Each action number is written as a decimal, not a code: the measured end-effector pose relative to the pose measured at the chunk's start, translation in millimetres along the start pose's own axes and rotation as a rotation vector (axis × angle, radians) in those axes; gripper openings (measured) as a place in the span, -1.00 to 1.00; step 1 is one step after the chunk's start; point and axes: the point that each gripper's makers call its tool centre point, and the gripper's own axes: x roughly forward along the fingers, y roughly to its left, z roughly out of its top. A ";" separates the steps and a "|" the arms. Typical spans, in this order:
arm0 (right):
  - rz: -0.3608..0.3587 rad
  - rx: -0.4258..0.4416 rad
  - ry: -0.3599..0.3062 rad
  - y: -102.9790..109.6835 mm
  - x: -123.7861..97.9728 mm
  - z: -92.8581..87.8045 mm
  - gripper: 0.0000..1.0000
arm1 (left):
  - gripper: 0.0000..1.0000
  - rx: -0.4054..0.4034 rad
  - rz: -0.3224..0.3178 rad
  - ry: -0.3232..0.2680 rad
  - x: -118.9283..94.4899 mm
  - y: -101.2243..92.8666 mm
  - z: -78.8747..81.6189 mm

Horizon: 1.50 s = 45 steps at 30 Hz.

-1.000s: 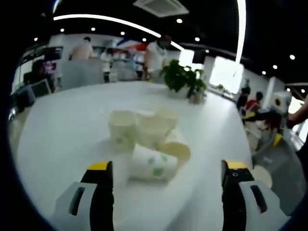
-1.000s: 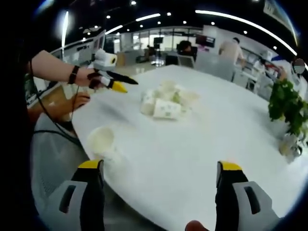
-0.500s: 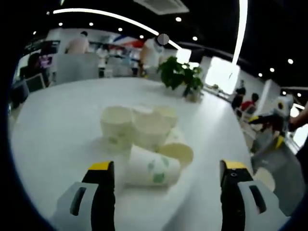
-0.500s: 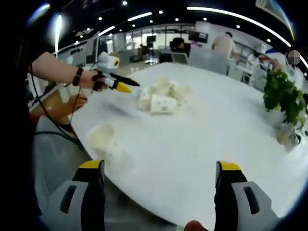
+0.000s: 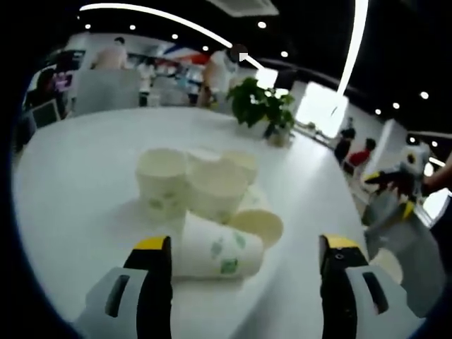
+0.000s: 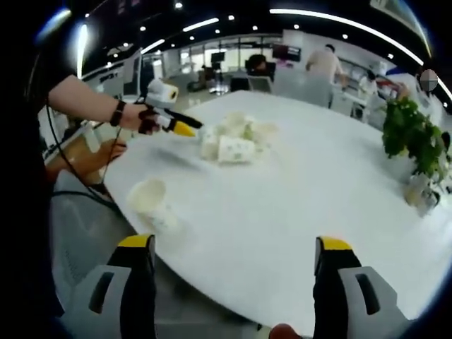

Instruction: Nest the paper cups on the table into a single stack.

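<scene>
A cluster of white paper cups with green prints (image 5: pixel 205 191) stands mid-table, some upright. One cup (image 5: pixel 219 254) lies on its side just beyond my left gripper (image 5: pixel 245 272), whose jaws stand wide open and empty. Another cup (image 5: pixel 258 226) lies with its mouth toward me. In the right gripper view the cup cluster (image 6: pixel 233 141) is far off, and the left gripper (image 6: pixel 180 127), held by a hand, points at it. A lone upright cup (image 6: pixel 148 201) stands near the table's near edge. My right gripper (image 6: pixel 235 272) is open and empty over that edge.
The round white table (image 6: pixel 296 205) has broad bare surface around the cups. A potted plant (image 6: pixel 409 138) stands at its far right edge. The lone cup (image 5: pixel 385 263) and the right gripper (image 5: pixel 395 185) show at right. People and desks lie beyond.
My left gripper has come closer to the cup cluster, and the lying cup now sits just ahead of its jaws. The right gripper has barely moved.
</scene>
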 end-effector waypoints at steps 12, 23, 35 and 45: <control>-0.002 0.000 -0.006 -2.7 0.6 3.0 0.81 | 0.55 -0.004 -0.014 -0.004 -3.7 -1.9 0.5; 0.005 0.012 -0.010 0.6 3.7 2.3 0.80 | 0.36 -0.016 -0.036 -0.001 -8.7 -11.2 -9.1; 0.014 0.011 -0.013 3.2 5.8 4.1 0.79 | 0.20 -0.074 -0.046 -0.013 -12.7 -13.4 -17.4; 0.025 0.002 -0.024 5.7 7.0 7.9 0.76 | -0.06 -0.089 -0.081 -0.025 -14.8 -22.1 -23.0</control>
